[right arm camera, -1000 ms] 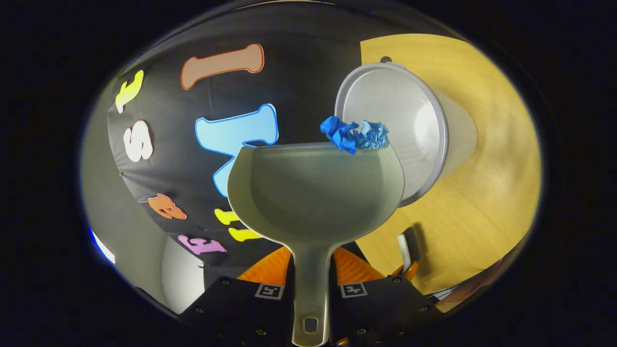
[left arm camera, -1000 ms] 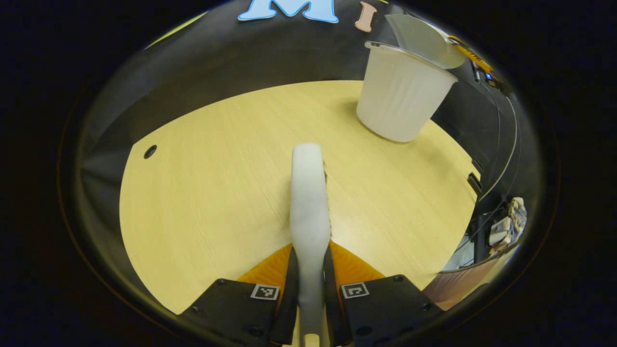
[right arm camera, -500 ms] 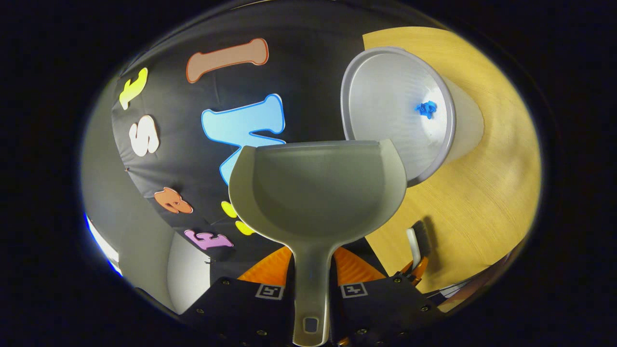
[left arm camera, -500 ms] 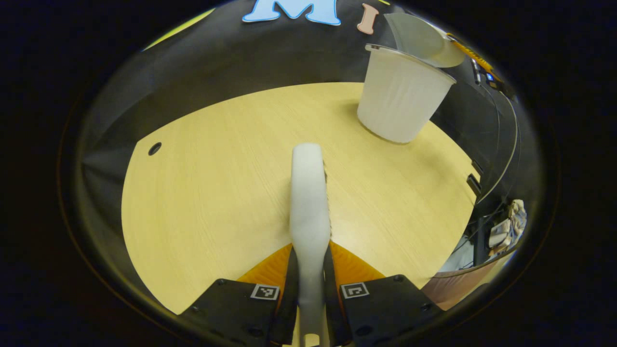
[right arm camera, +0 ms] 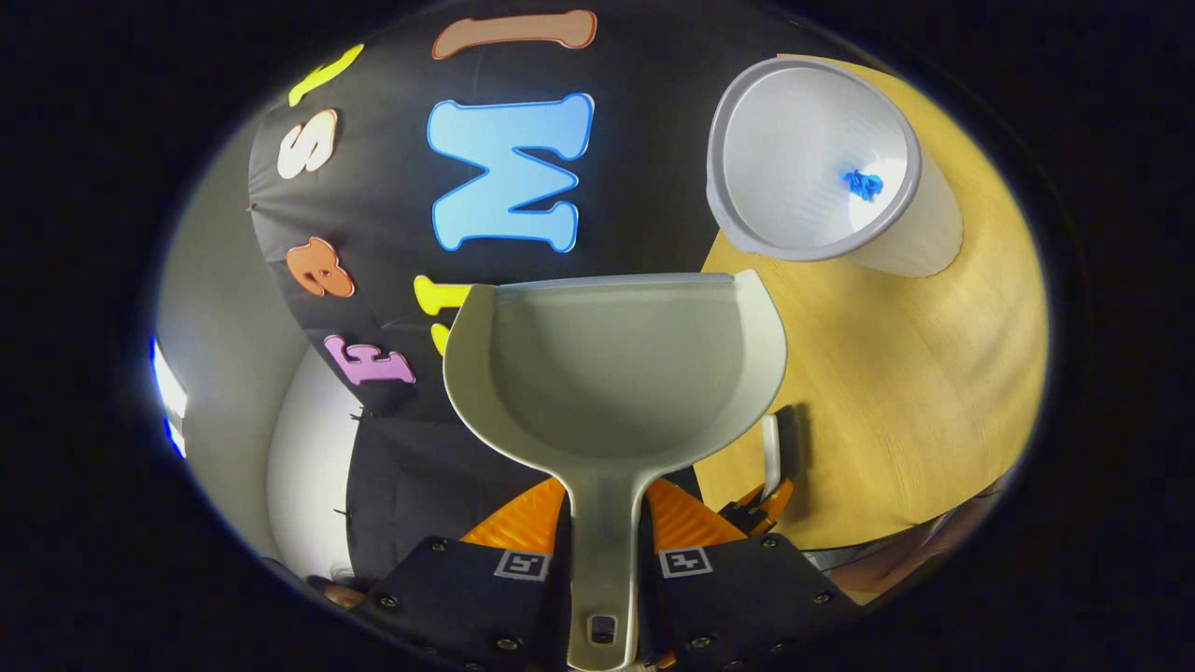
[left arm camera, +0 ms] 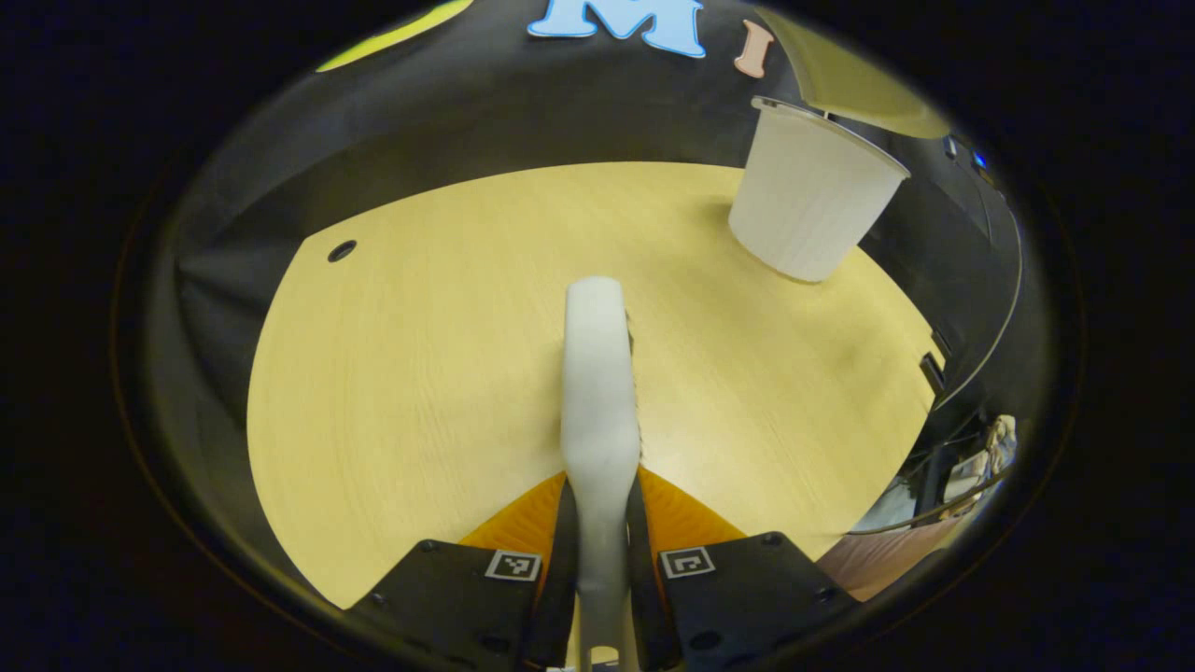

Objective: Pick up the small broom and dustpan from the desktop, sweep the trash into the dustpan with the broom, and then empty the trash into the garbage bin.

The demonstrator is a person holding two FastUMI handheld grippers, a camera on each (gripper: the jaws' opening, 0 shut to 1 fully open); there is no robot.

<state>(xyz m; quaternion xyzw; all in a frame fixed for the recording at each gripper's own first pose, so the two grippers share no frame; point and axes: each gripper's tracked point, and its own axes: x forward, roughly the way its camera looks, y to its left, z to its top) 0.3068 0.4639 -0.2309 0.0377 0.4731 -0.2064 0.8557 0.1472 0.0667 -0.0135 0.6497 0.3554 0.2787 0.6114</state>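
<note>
In the left gripper view my left gripper (left arm camera: 600, 523) is shut on the handle of the small white broom (left arm camera: 597, 373), which points forward over the wooden desktop (left arm camera: 420, 373). The white garbage bin (left arm camera: 810, 213) stands at the far right of the desk, with the dustpan's edge (left arm camera: 859, 89) above it. In the right gripper view my right gripper (right arm camera: 605, 541) is shut on the handle of the grey-white dustpan (right arm camera: 611, 364), whose scoop holds nothing. The bin (right arm camera: 812, 159) lies up and to the right, and blue crumpled trash (right arm camera: 864, 184) rests inside it.
A round cable hole (left arm camera: 342, 250) sits near the desk's far left edge. The other gripper with the broom (right arm camera: 770, 467) shows low beside the dustpan in the right gripper view. Dark cloth walls surround the desk.
The blue trash slid off the dustpan's lip and fell into the bin. The dustpan has since drawn back from the bin's mouth. The left gripper shifted slightly, the bin moving right in its view.
</note>
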